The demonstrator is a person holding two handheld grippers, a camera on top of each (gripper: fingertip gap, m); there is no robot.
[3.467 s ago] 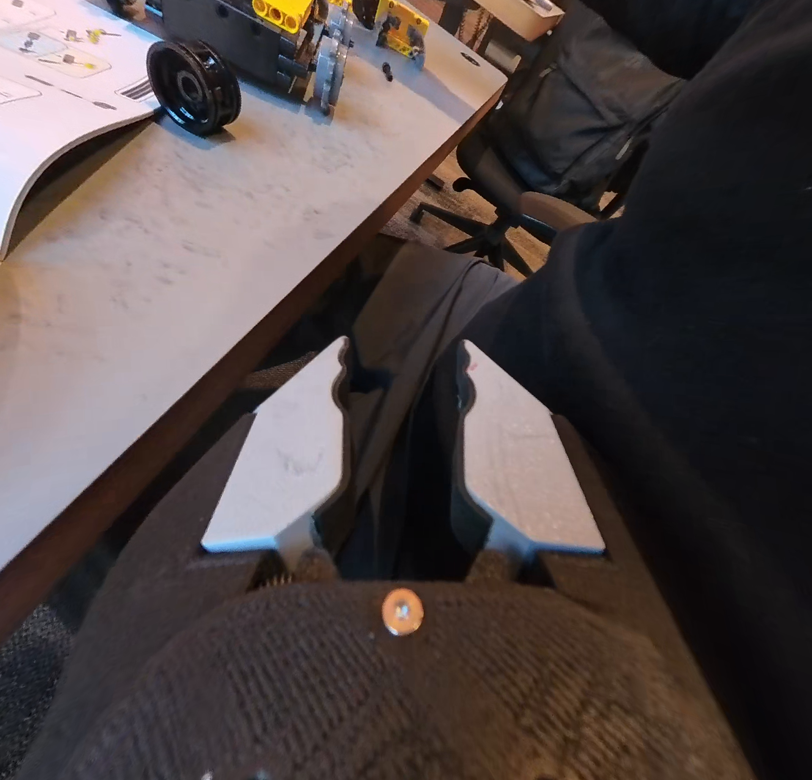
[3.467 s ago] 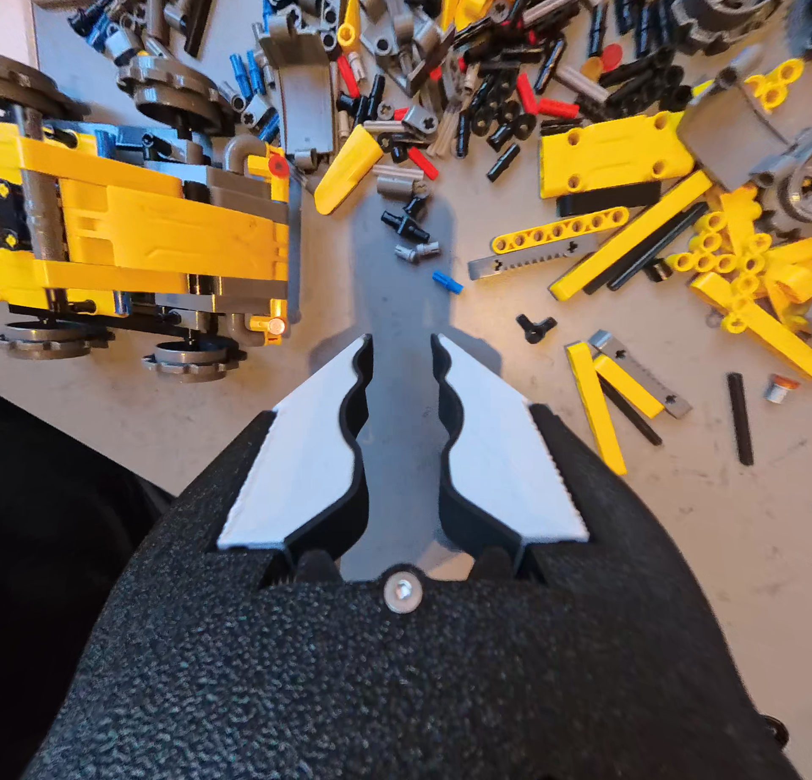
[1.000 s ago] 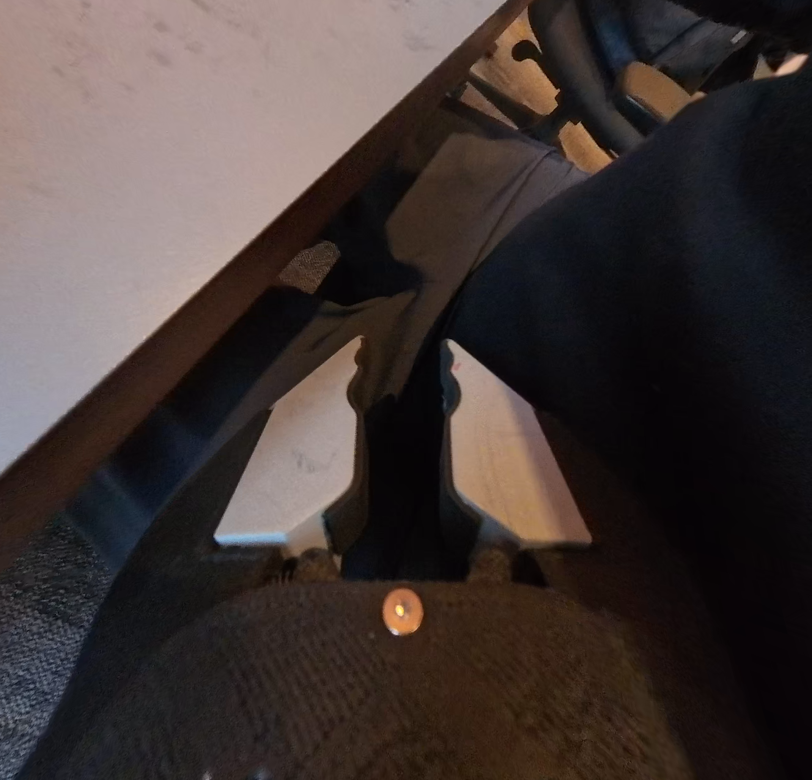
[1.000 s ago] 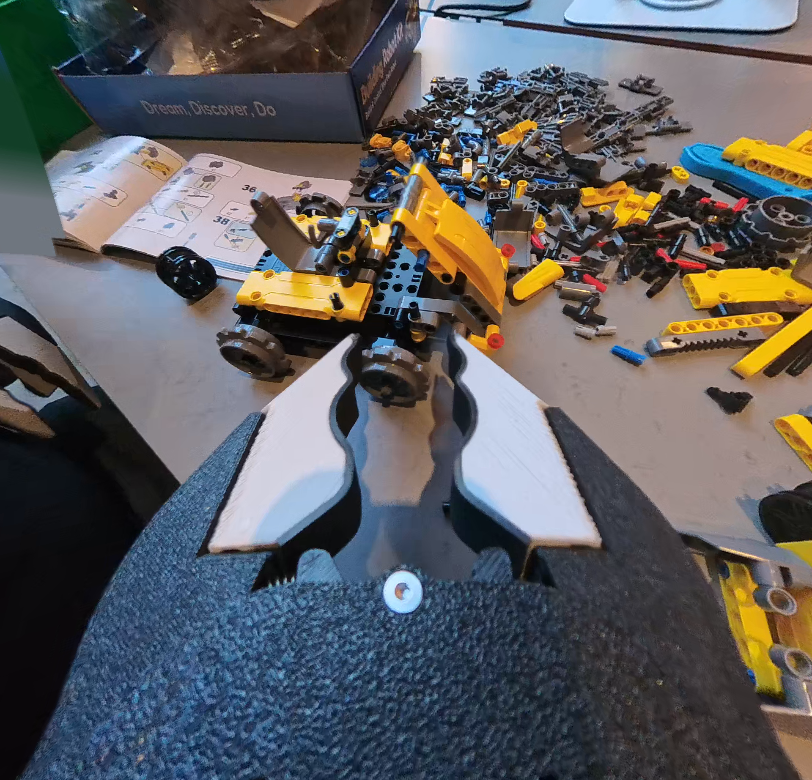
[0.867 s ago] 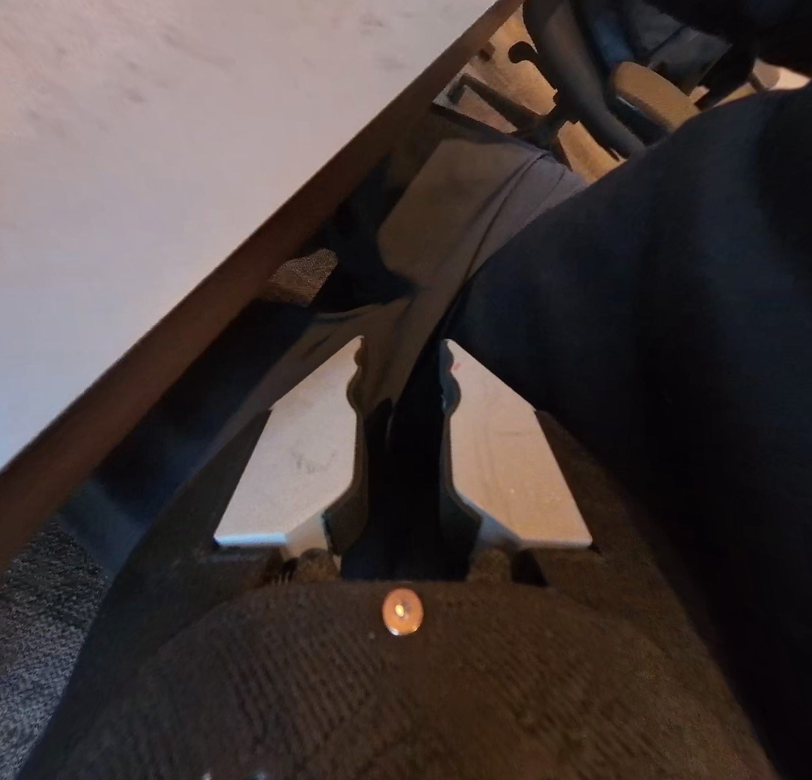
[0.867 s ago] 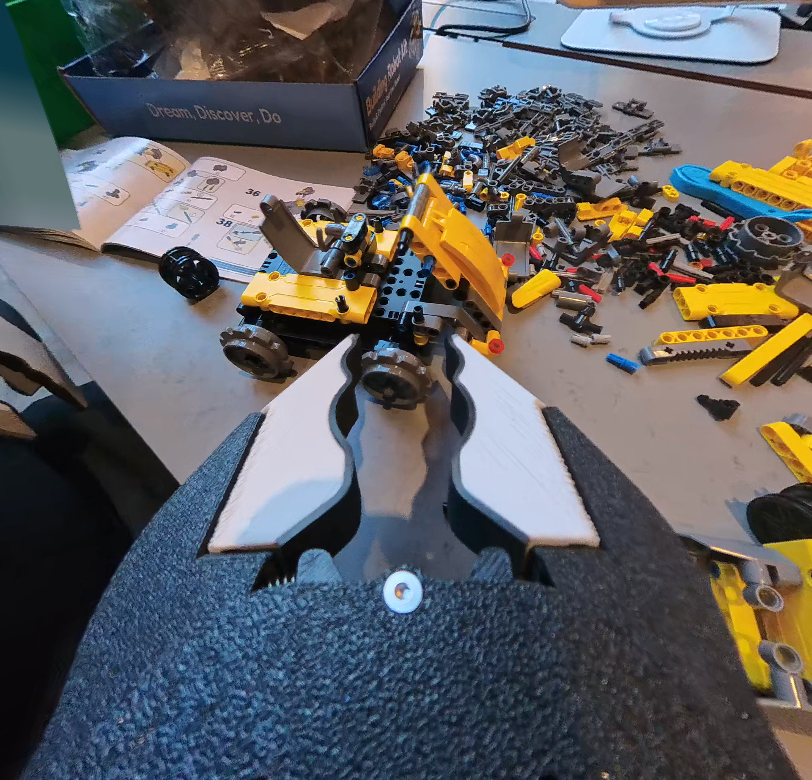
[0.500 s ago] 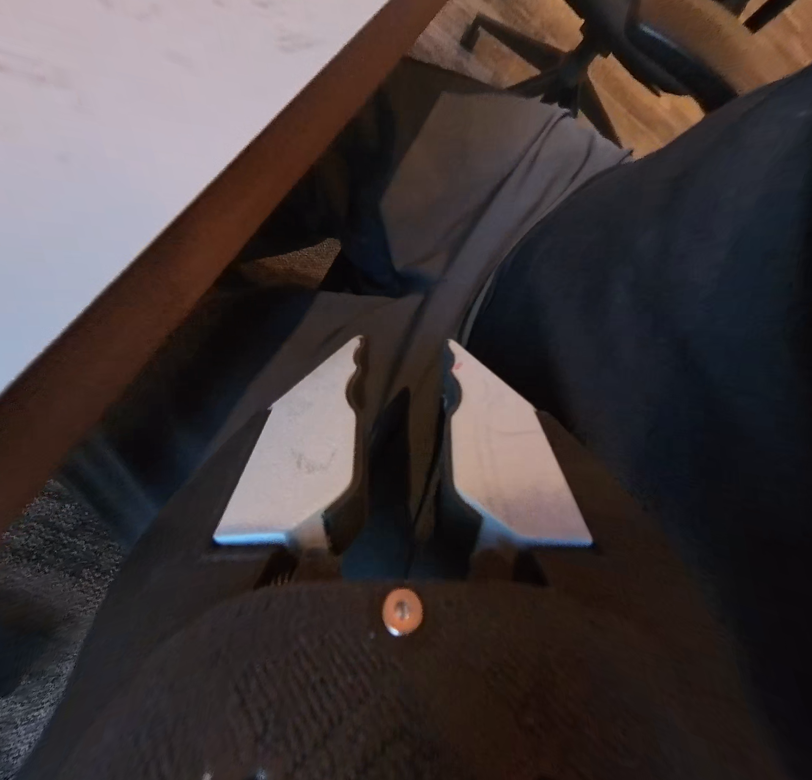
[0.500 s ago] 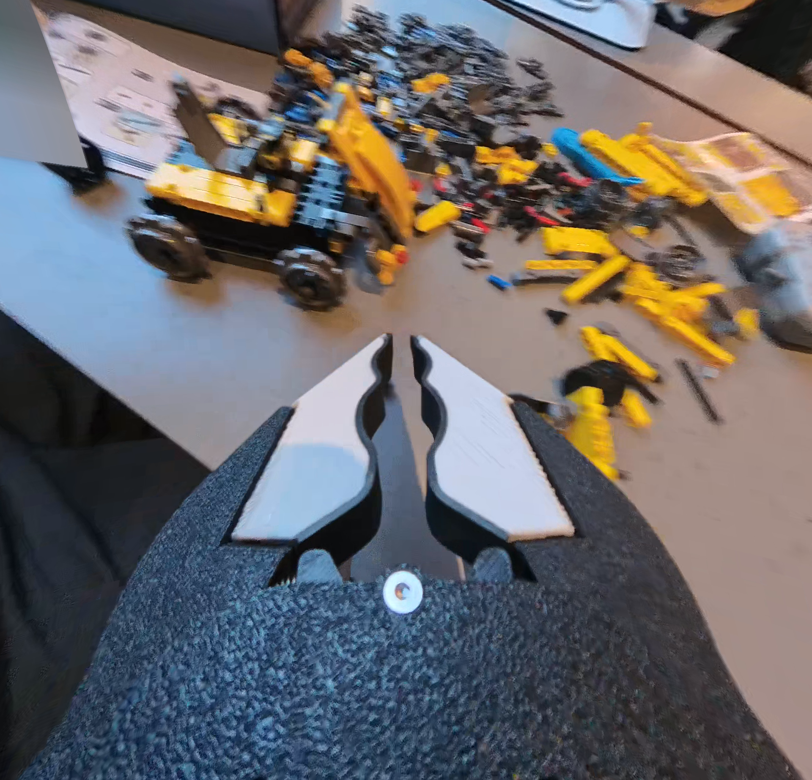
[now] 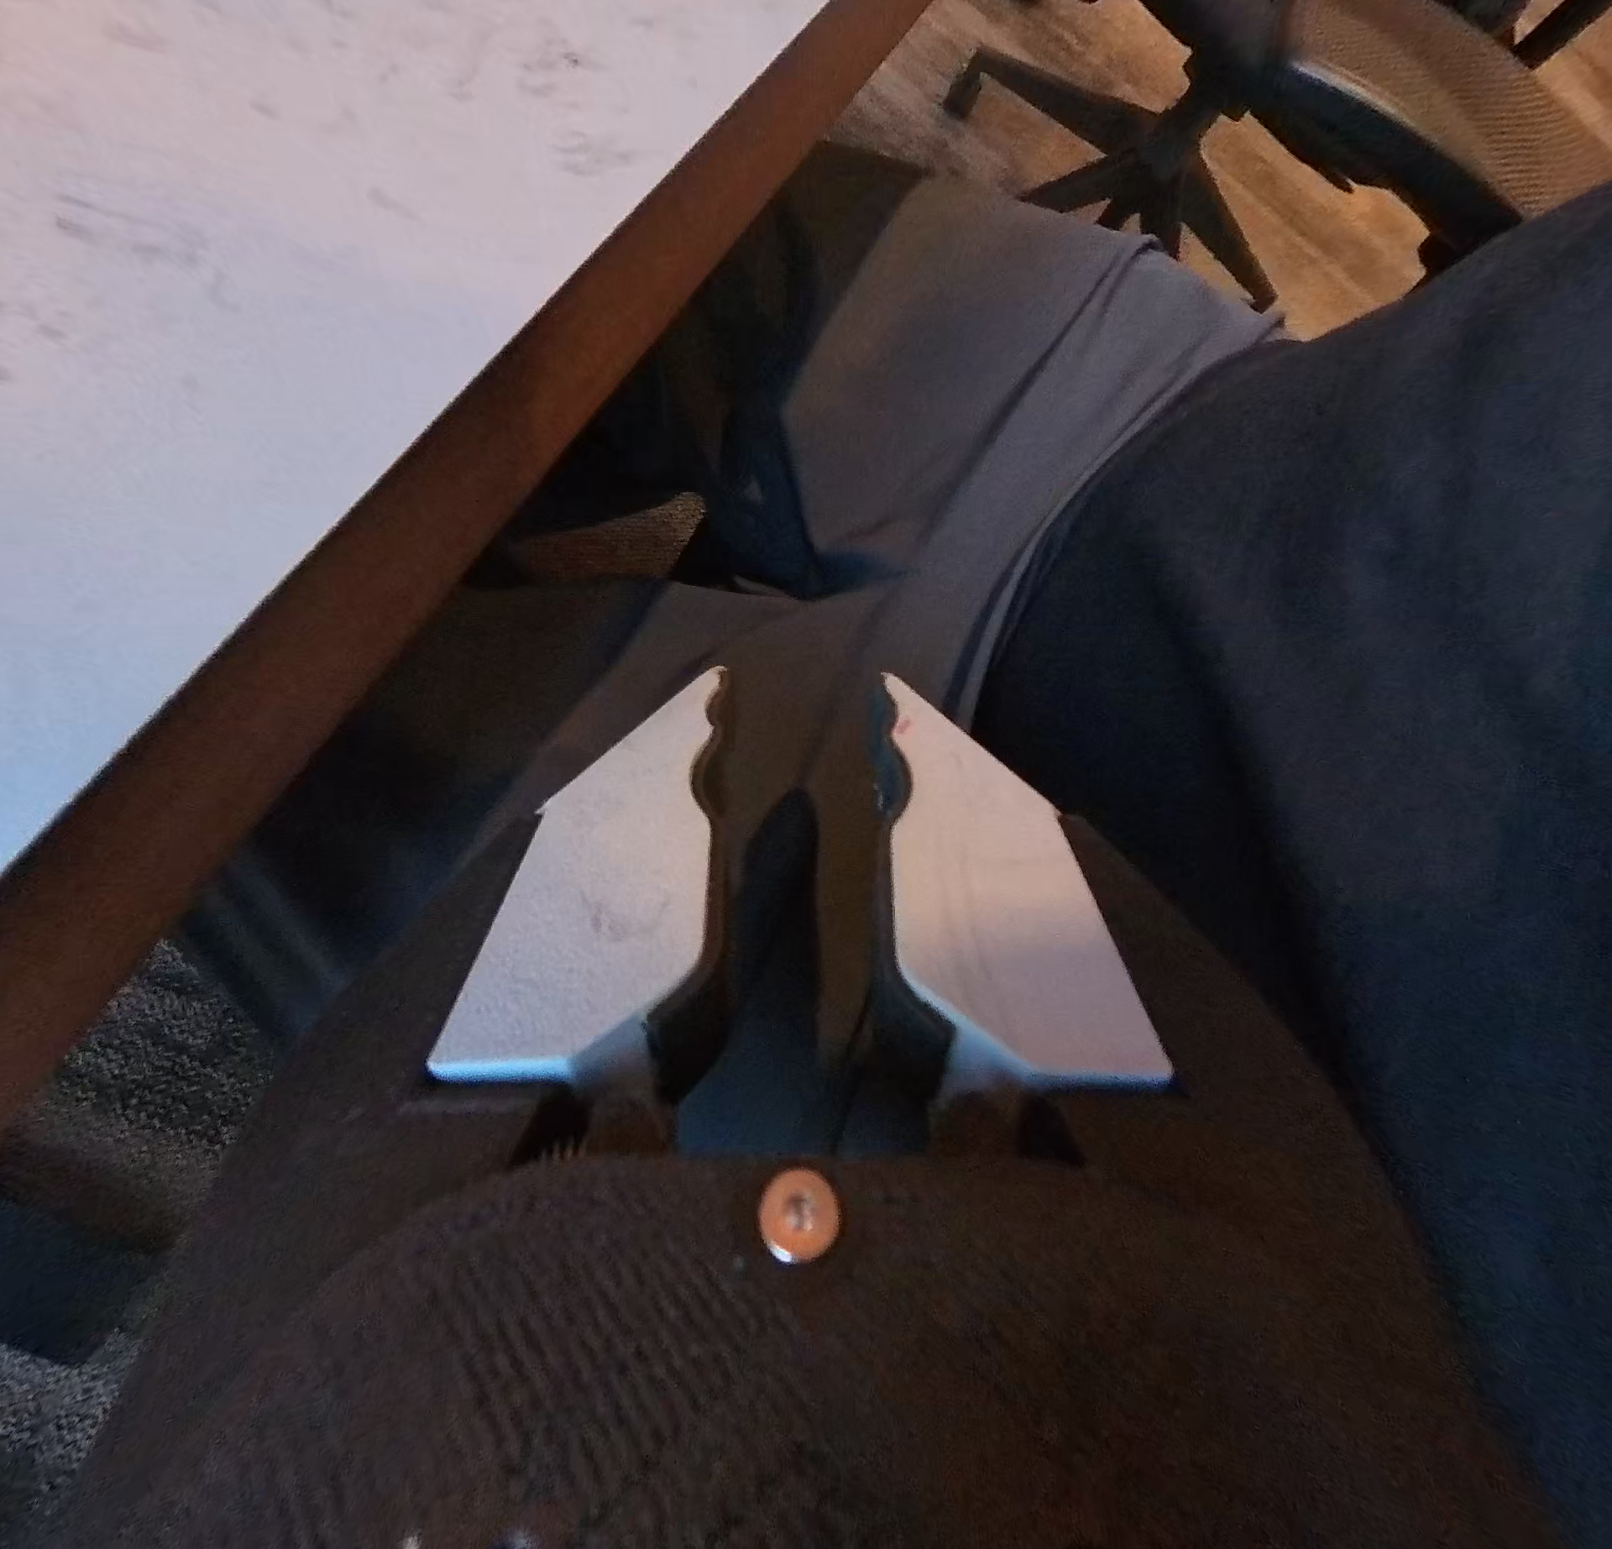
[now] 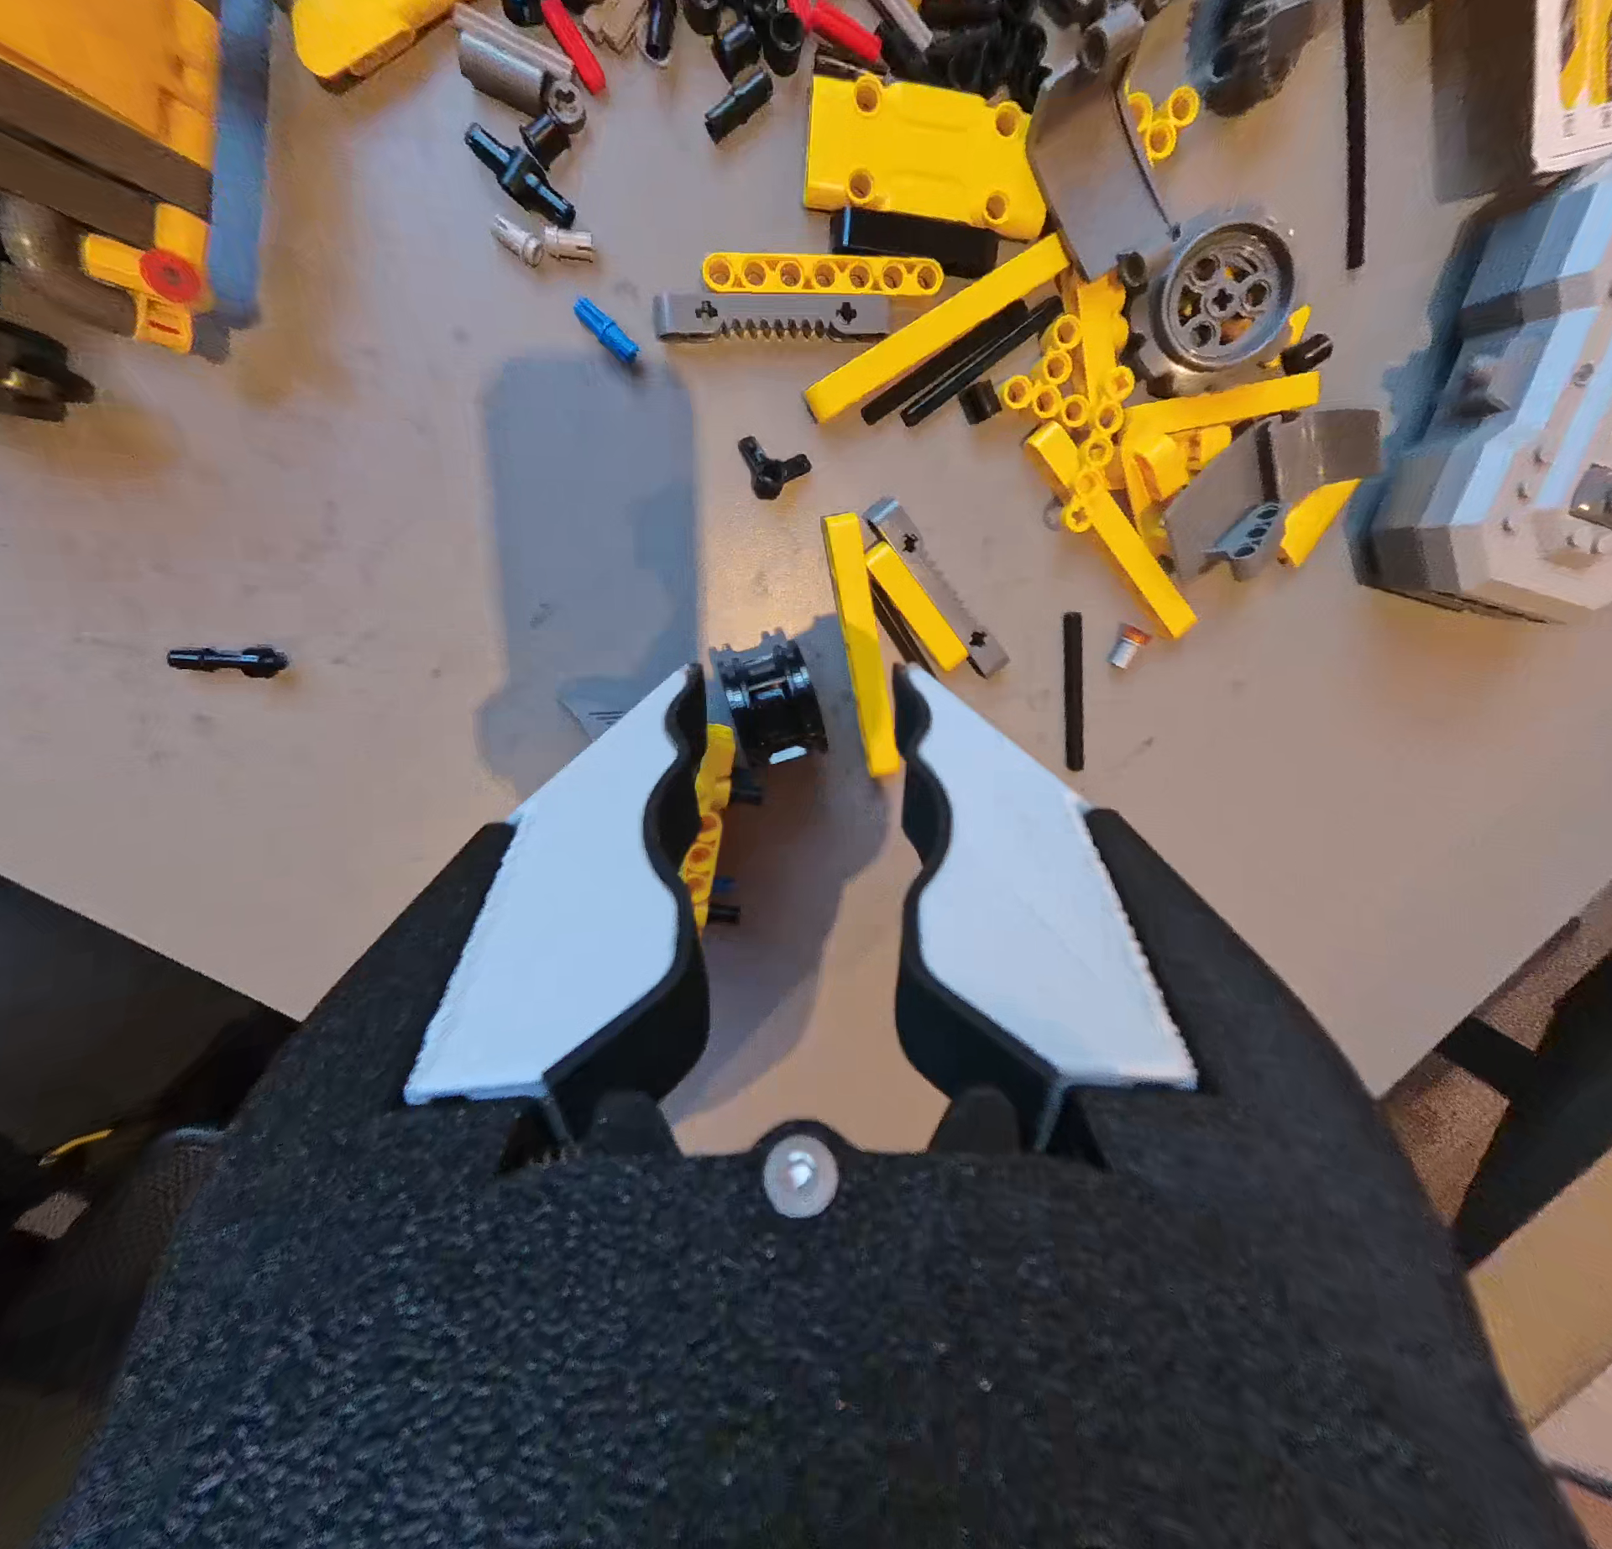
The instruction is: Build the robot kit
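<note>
My right gripper (image 10: 798,678) is open just above the table (image 10: 349,766), pointing down. A small black wheel hub (image 10: 772,709) lies between its fingertips, closer to the left finger. A yellow holed beam (image 10: 708,818) lies against the inside of that finger, partly hidden by it. A long yellow beam (image 10: 859,644) lies just ahead of the right finger. My left gripper (image 9: 802,683) is open and empty below the table's edge (image 9: 436,495), over a person's lap in grey trousers (image 9: 959,356).
A yellow and black vehicle model (image 10: 105,111) stands at the upper left. Several loose yellow, black, grey and red parts are spread across the top and right, with a grey toothed rack (image 10: 768,316), a blue pin (image 10: 606,331), a black pin (image 10: 227,659) and a grey block (image 10: 1500,425). An office chair (image 9: 1308,50) stands beyond the lap. Spacing between my two grippers at the tips: around 45 cm. The right tips stand about 8 cm off the blue pin (image 10: 606,331).
My right gripper has tipped down towards the table and moved right, away from the vehicle model. It has opened from almost shut and now straddles the black wheel hub. The left gripper stayed below the table edge.
</note>
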